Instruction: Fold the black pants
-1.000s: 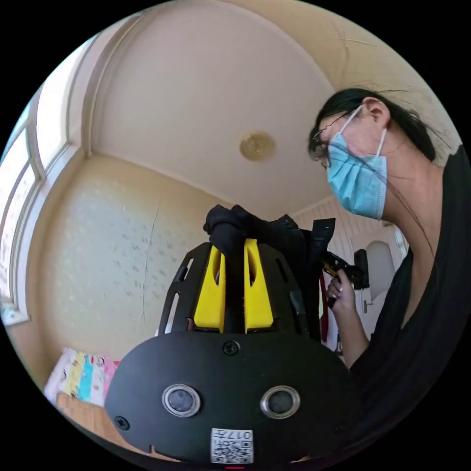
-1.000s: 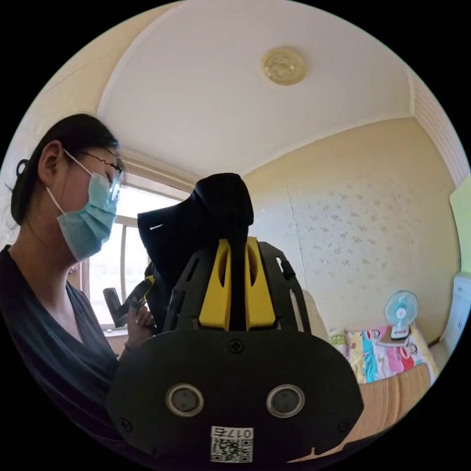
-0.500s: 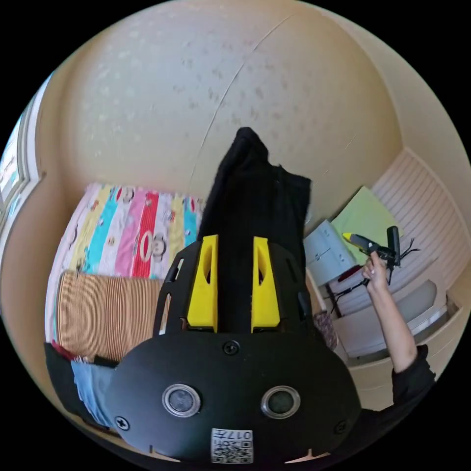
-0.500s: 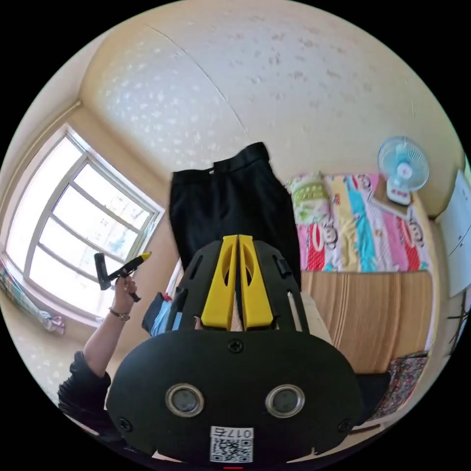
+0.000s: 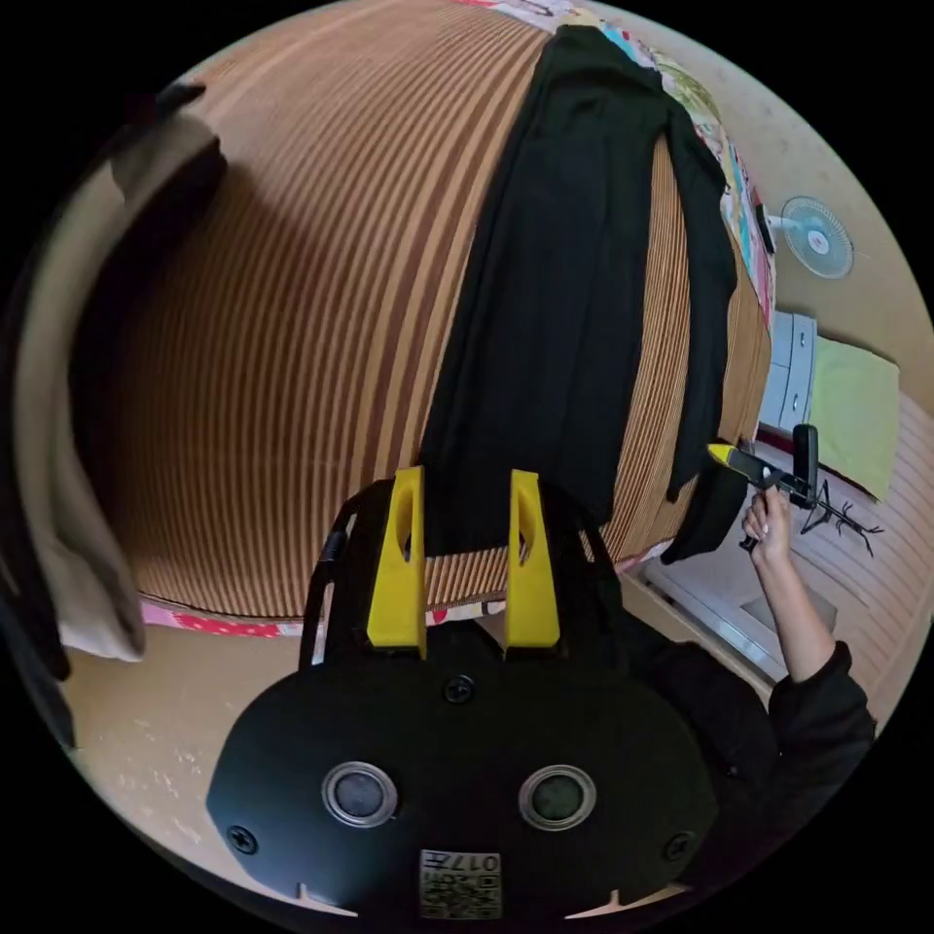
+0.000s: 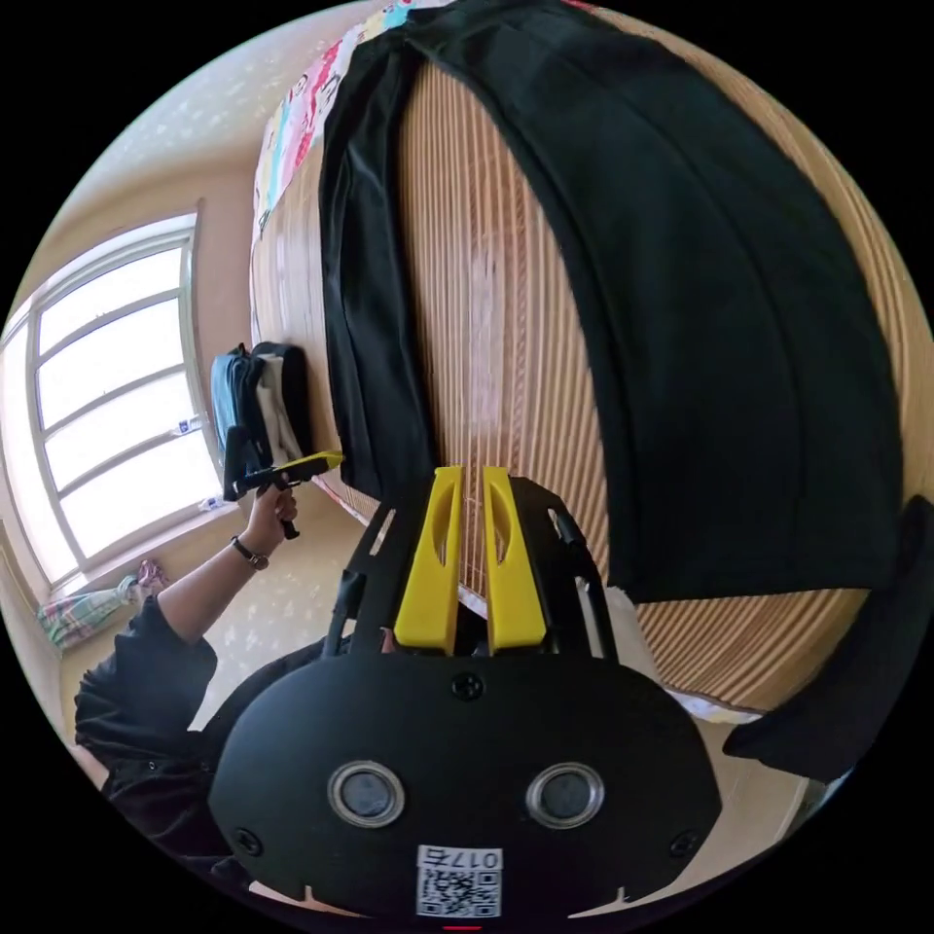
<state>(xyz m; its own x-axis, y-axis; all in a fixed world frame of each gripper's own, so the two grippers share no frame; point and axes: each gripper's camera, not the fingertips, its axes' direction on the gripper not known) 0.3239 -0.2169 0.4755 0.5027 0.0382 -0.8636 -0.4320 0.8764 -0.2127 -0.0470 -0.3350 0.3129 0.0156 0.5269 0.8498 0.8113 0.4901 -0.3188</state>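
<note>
The black pants lie lengthwise on the striped mat of a bed. Their legs are spread apart in the right gripper view, a wide one and a narrow one. My left gripper hovers open over the near hem, its yellow jaws apart on either side of the cloth. My right gripper is shut to a thin slit over bare mat between the legs, holding nothing. A hand holds the right gripper beside a black end hanging off the bed edge. The left gripper sits by the narrow leg's hem.
Beige and dark clothes are piled at the mat's left side. A fan and a white cabinet stand past the bed. A window and blue and dark folded items are in the right gripper view. The person's sleeve is close.
Both cameras swung down from the ceiling and wall to the bed. The pants, held up in both grippers a second ago, now lie on the mat. Both grippers have let go.
</note>
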